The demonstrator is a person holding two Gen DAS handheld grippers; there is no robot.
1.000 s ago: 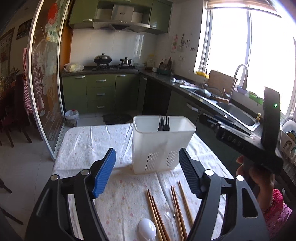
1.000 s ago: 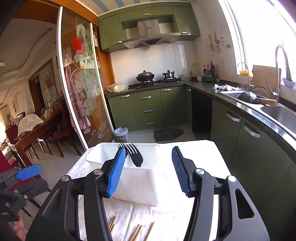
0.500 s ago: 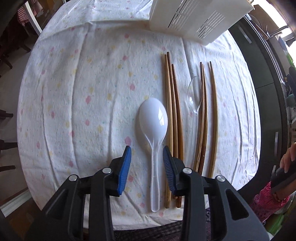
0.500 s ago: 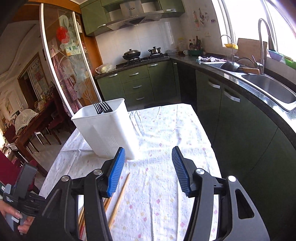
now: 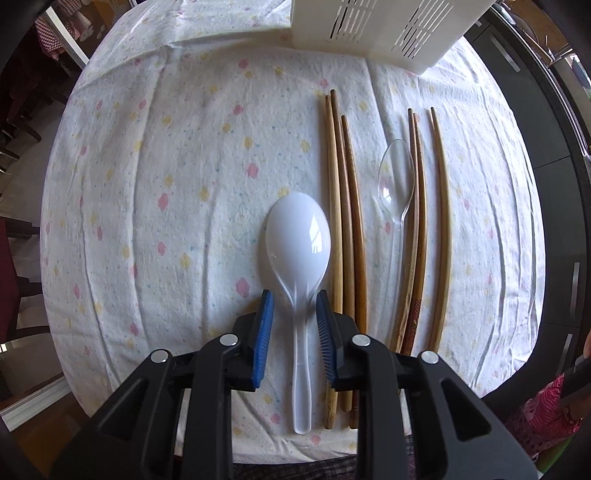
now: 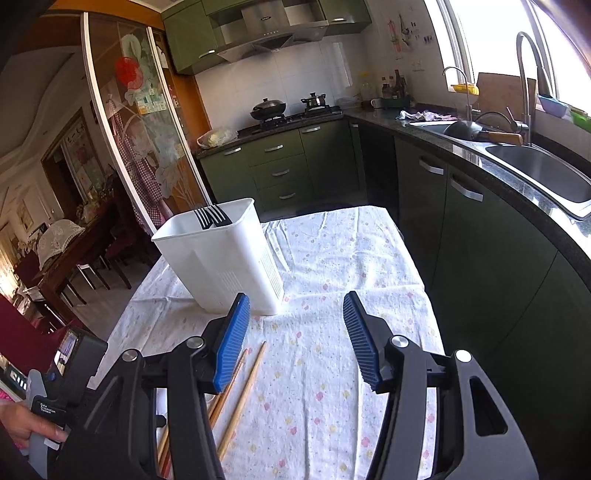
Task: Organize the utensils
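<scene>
Nearest, we see the left claw [image 5: 294,302] pointing down at the cloth-covered worktop [image 5: 147,184], its blue pads [image 5: 266,332] straddling the neck of the white spoon [image 5: 298,243]. The jaws have just been closing, yet a narrow gap remains on each side of the handle, so the spoon lies between them ungripped. Taking the white spoon as our landmark: just beside it, on its right, lie three wooden chopsticks [image 5: 345,221]; beyond those lies a clear plastic spoon [image 5: 396,181], then three more chopsticks [image 5: 441,221] touching or almost touching it. Past the bowl of the white spoon, at the worktop's far end, stands the white utensil holder [image 5: 373,29].

In the right wrist view we see the right claw [image 6: 295,332] held above the worktop, jaws well apart with nothing between them. Beyond it the holder carries black forks [image 6: 212,216]. At lower left, a hand [image 6: 26,428] grips the left tool.
</scene>
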